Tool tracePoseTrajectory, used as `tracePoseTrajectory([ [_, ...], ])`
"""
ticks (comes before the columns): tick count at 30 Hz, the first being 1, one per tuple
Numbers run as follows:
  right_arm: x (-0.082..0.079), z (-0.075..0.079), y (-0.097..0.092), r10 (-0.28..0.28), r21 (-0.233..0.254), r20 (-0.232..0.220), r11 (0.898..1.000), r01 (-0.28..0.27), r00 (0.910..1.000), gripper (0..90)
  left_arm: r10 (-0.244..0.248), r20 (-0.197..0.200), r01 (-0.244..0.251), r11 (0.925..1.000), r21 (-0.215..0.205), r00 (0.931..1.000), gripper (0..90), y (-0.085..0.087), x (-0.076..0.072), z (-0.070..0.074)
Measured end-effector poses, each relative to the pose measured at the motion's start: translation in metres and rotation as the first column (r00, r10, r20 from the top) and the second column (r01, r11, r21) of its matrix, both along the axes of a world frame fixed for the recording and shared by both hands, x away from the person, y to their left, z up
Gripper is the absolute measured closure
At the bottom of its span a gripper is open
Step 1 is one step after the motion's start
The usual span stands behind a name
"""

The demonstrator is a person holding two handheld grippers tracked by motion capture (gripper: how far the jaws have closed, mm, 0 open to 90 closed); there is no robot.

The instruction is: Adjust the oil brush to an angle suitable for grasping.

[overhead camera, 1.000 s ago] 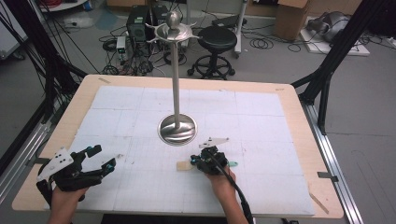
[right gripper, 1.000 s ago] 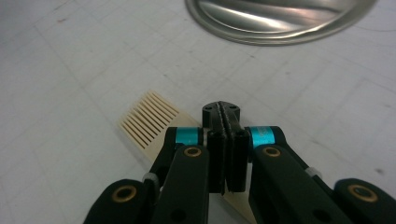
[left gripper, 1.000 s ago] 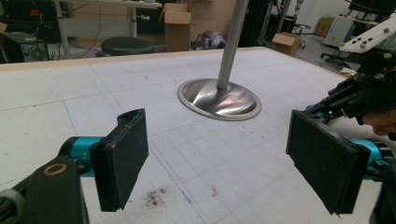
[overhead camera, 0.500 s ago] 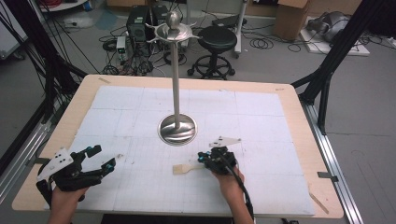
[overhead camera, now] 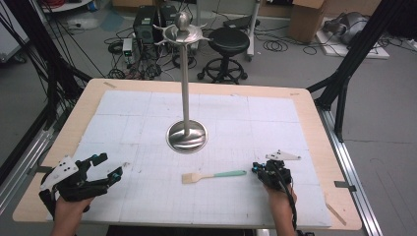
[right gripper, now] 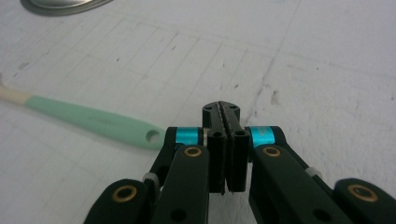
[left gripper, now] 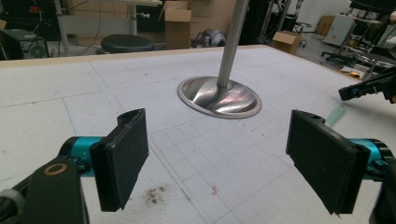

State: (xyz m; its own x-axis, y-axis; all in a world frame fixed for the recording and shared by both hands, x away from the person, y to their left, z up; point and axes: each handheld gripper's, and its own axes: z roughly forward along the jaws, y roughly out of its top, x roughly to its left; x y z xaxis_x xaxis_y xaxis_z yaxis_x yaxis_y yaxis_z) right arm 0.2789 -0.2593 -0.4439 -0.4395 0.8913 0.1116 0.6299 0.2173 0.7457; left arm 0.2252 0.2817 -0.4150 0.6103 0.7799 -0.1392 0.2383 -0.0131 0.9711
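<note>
A mint-handled spatula lies flat on the white gridded worktop, in front of the steel stand. The right gripper sits just beside the handle's end, fingers pressed together and empty. The left gripper rests near the worktop's left corner, fingers spread wide.

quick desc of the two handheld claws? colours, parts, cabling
Both are black linkage frames with brass-coloured pivot pins and teal collars behind flat black rubbery pads. The left claw and right claw each carry a grey three-cornered plate on top. A black cable trails from the right one along the bare forearm.
</note>
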Motion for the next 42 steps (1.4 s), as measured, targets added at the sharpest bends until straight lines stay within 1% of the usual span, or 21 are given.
tracePoseTrajectory([
  [3,-0.001,-0.002,0.009,0.034,-0.014,-0.007,0.999,-0.034,0.9994,89.2,0.001,0.001,-0.001,1.0,0.003,1.0,21.4,0.0,0.0,0.0],
  [7,0.0,-0.002,0.017,0.048,-0.011,-0.018,0.999,-0.048,0.9987,89.2,0.005,0.001,-0.005,1.0,-0.002,1.0,21.4,0.001,0.0,0.0],
  [8,-0.001,-0.002,0.022,0.052,-0.031,-0.01,0.998,-0.052,0.9986,89.2,0.007,0.0,-0.007,1.0,-0.001,1.0,21.4,0.001,0.0,0.0],
  [9,0.0,-0.002,0.024,0.055,-0.014,-0.016,0.998,-0.056,0.9983,89.2,0.008,-0.001,-0.008,1.0,0.001,1.0,21.5,0.002,0.001,0.0],
  [15,-0.002,-0.002,0.032,0.047,0.002,-0.025,0.999,-0.047,0.9986,89.2,0.014,0.0,-0.014,0.9999,-0.001,0.9999,21.5,0.003,0.001,0.0],
  [16,-0.003,-0.003,0.038,0.057,0.019,-0.029,0.998,-0.056,0.998,89.2,0.013,-0.001,-0.013,0.9999,-0.002,0.9999,21.6,0.003,0.001,0.0],
  [18,-0.003,-0.003,0.041,0.063,0.012,-0.029,0.998,-0.062,0.9976,89.2,0.014,-0.002,-0.014,0.9999,-0.005,0.9999,21.6,0.003,0.001,0.0],
  [19,-0.003,-0.003,0.053,0.083,0.007,-0.024,0.997,-0.083,0.9963,89.2,0.014,-0.002,-0.014,0.9999,-0.007,0.9999,21.6,0.003,0.001,0.0],
  [21,-0.002,-0.003,0.057,0.086,0.009,-0.025,0.996,-0.086,0.9959,89.2,0.014,-0.002,-0.014,0.9998,-0.01,0.9999,21.6,0.004,0.001,0.0],
  [23,0.0,-0.004,0.076,0.116,0.016,-0.019,0.993,-0.116,0.993,89.2,0.016,-0.002,-0.016,0.9999,-0.006,0.9999,21.6,0.005,0.001,0.0],
  [24,0.0,-0.004,0.076,0.116,0.016,-0.019,0.993,-0.116,0.993,89.2,0.016,-0.002,-0.016,0.9999,-0.006,0.9999,21.6,0.005,0.001,0.0],
  [25,0.002,-0.004,0.089,0.135,0.021,-0.016,0.991,-0.135,0.9907,89.2,0.017,-0.003,-0.017,0.9998,-0.007,0.9998,21.7,0.005,0.001,0.0],
  [26,0.002,-0.004,0.089,0.135,0.021,-0.016,0.991,-0.135,0.9907,89.2,0.017,-0.003,-0.017,0.9998,-0.007,0.9998,21.7,0.005,0.001,0.0],
  [31,0.009,-0.004,0.117,0.172,0.024,-0.021,0.985,-0.172,0.9849,89.1,0.014,-0.004,-0.014,0.9999,-0.006,0.9999,21.7,0.005,0.001,0.0],
  [34,0.011,-0.004,0.124,0.186,0.026,-0.02,0.982,-0.186,0.9823,89.2,0.014,-0.005,-0.014,0.9999,-0.006,0.9999,21.7,0.004,0.001,0.0],
  [35,0.012,-0.004,0.132,0.193,0.035,-0.022,0.981,-0.193,0.9809,89.2,0.014,-0.006,-0.014,0.9999,-0.007,0.9999,21.7,0.004,0.001,0.0],
  [36,0.012,-0.004,0.132,0.193,0.035,-0.022,0.981,-0.193,0.9809,89.2,0.014,-0.006,-0.014,0.9999,-0.007,0.9999,21.7,0.004,0.001,0.0],
  [37,0.014,-0.005,0.139,0.208,0.033,-0.019,0.978,-0.207,0.978,89.1,0.015,-0.005,-0.015,0.9999,-0.008,0.9999,21.7,0.004,0.001,0.0],
  [38,0.014,-0.005,0.139,0.208,0.033,-0.019,0.978,-0.207,0.978,89.1,0.015,-0.005,-0.015,0.9999,-0.008,0.9999,21.7,0.004,0.001,0.0],
  [39,0.016,-0.004,0.148,0.216,0.025,-0.022,0.976,-0.216,0.9761,88.0,0.014,-0.006,-0.014,0.9999,-0.006,0.9999,21.7,0.004,0.001,0.0],
  [42,0.017,-0.004,0.155,0.23,0.026,-0.025,0.973,-0.23,0.9727,85.2,0.007,-0.007,-0.007,1.0,0.003,0.9999,21.7,0.004,0.001,-0.001],
])
